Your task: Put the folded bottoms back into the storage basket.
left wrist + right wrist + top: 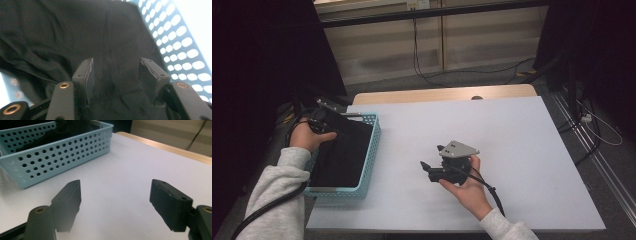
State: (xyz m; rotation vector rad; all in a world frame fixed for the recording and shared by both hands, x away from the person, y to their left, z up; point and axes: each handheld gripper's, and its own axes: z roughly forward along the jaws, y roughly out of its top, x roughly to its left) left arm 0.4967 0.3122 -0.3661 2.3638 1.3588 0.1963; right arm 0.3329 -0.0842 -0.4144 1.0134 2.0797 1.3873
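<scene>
Black cloth (75, 37) lies bunched inside the blue basket (371, 150), filling most of it, its long side running along the basket's length. Basket sits at the left edge of the white table (512, 150). Left gripper (113, 72) is right over the cloth, pointing down into the basket; jaws stand partly spread w/ cloth directly below and between them, pads not visibly pinching any fold yet. So for the left claw the cloth is straight ahead, near contact. Judging by that, left hand (309, 136) is the one set to grab.

Right gripper (438, 167) hovers over bare table well right of the basket, jaws spread wide, nothing between them, aimed toward the basket's perforated long wall. Right hand (469, 187) is clearly farther from the cloth than the left.
</scene>
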